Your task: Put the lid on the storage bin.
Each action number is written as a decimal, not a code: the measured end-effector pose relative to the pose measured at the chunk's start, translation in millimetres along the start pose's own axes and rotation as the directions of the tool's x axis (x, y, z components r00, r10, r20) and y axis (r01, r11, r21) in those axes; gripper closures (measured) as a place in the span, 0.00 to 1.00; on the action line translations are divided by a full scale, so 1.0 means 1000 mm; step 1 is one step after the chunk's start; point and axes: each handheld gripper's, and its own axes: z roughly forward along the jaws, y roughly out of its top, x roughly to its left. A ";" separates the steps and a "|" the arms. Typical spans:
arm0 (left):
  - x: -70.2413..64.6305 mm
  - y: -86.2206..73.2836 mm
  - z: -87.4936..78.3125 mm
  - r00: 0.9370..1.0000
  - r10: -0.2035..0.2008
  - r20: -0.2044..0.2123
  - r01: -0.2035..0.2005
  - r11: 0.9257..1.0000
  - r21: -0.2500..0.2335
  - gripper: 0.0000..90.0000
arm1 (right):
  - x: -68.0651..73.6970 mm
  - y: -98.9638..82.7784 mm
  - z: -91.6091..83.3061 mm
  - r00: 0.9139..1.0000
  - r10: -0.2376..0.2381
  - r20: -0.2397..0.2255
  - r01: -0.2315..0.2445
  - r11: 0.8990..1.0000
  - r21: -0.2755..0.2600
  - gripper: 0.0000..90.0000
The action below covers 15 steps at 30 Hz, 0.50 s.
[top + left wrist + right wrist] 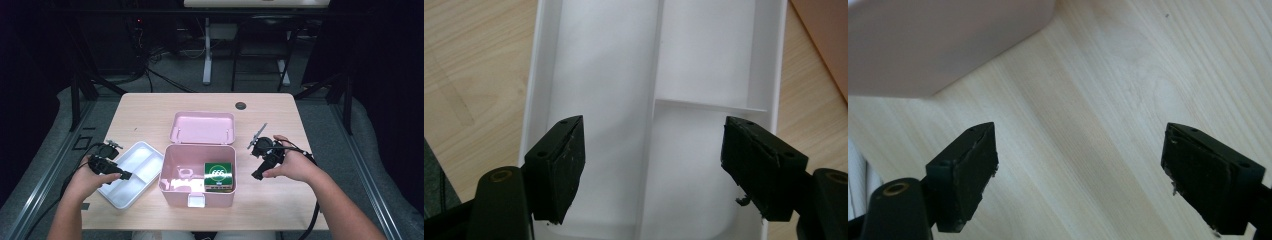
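High view: left hand-held gripper (123,175) wide open, empty, over white tray (145,155); right hand-held gripper (256,175) wide open, empty, above desk (270,200) right of pink box (170,172).

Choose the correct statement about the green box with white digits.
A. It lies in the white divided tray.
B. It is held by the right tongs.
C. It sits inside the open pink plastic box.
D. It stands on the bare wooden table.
C: the green box with white digits sits in the right part of the open pink plastic box.

Left gripper (122,174) and right gripper (256,174) both gape wide, held low.
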 end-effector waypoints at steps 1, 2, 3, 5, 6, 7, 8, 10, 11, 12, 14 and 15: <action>0.000 0.000 0.000 1.000 0.000 0.000 0.000 1.000 0.000 0.29 | -0.001 -0.002 0.001 1.000 0.017 0.006 -0.017 1.000 -0.008 0.18; 0.000 0.000 0.000 1.000 -0.006 0.003 0.006 1.000 -0.006 0.29 | -0.001 -0.002 0.001 1.000 0.017 0.006 -0.017 1.000 -0.008 0.18; 0.000 0.000 0.000 1.000 -0.003 0.006 0.003 1.000 -0.007 0.30 | -0.001 -0.004 0.002 0.999 0.029 0.019 -0.028 0.999 -0.021 0.20; 0.000 -0.001 0.001 1.000 -0.009 0.012 0.009 1.000 -0.010 0.33 | 0.000 -0.010 0.009 0.996 0.069 0.062 -0.066 0.997 -0.036 0.22; 0.000 -0.001 0.001 1.000 0.004 0.009 -0.004 1.000 -0.009 0.34 | 0.000 -0.013 0.011 0.993 0.094 0.067 -0.091 0.995 -0.051 0.23; 0.000 -0.001 0.001 1.000 0.003 0.010 -0.003 1.000 -0.013 0.36 | 0.001 -0.015 0.013 0.990 0.122 0.065 -0.118 0.991 -0.062 0.23; 0.000 -0.001 0.001 1.000 0.003 0.011 -0.003 1.000 -0.018 0.36 | 0.001 -0.018 0.016 0.988 0.141 0.067 -0.136 0.988 -0.076 0.23; 0.001 -0.001 0.001 1.000 0.004 0.009 -0.003 1.000 -0.024 0.37 | 0.001 -0.022 0.021 0.977 0.206 0.062 -0.198 0.973 -0.115 0.24; 0.001 -0.001 0.001 1.000 0.002 0.013 -0.002 1.000 -0.024 0.37 | 0.000 -0.025 0.023 0.970 0.238 0.057 -0.229 0.964 -0.134 0.25; 0.000 -0.002 0.001 1.000 -0.001 0.016 0.002 1.000 -0.030 0.37 | 0.000 -0.027 0.026 0.962 0.267 0.050 -0.257 0.955 -0.149 0.25; 0.000 -0.002 0.001 1.000 0.002 0.019 -0.001 1.000 -0.031 0.38 | 0.001 -0.029 0.029 0.958 0.281 0.053 -0.270 0.949 -0.164 0.25; 0.000 -0.002 0.002 1.000 0.013 0.017 -0.013 0.999 -0.035 0.39 | 0.001 -0.032 0.032 0.954 0.294 0.058 -0.280 0.944 -0.177 0.25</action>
